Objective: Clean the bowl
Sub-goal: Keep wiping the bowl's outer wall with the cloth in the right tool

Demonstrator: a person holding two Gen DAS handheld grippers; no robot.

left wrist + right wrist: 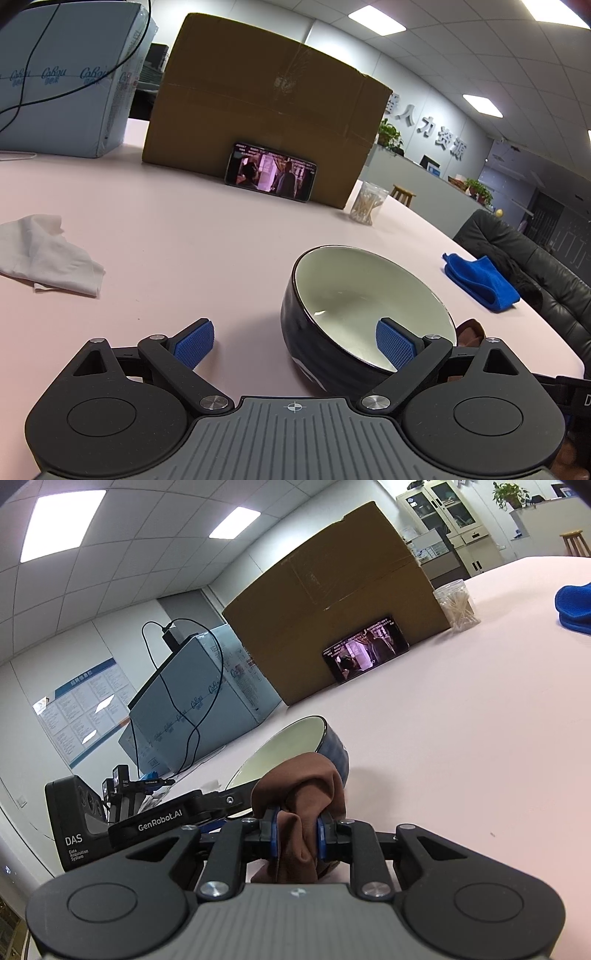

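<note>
Left wrist view, lower centre: my left gripper (295, 345) stands wide, its right-hand pad (393, 345) inside the bowl (369, 295) and its left-hand pad (195, 341) out over the bare pink table (221, 240), so the near wall lies between the jaws without being clamped; I judge it braced, not gripped. The bowl, dark blue outside and pale inside, is tipped with its mouth toward the upper right of this frame, its cavity looking empty and glossy. Right wrist view, lower centre: my right gripper (297, 836) is nearly closed on a bunched brown cloth (299, 797), which rises just in front of the bowl's rim and outer wall; whether cloth and bowl touch I cannot tell. I read the step in hand as the approach to wiping. The next move calls for carrying the cloth over the rim and sweeping the inner wall while the left jaws steady the bowl. Unused in the left view: a white tissue (48, 254) at left, a blue cloth (480, 282) at right.
</note>
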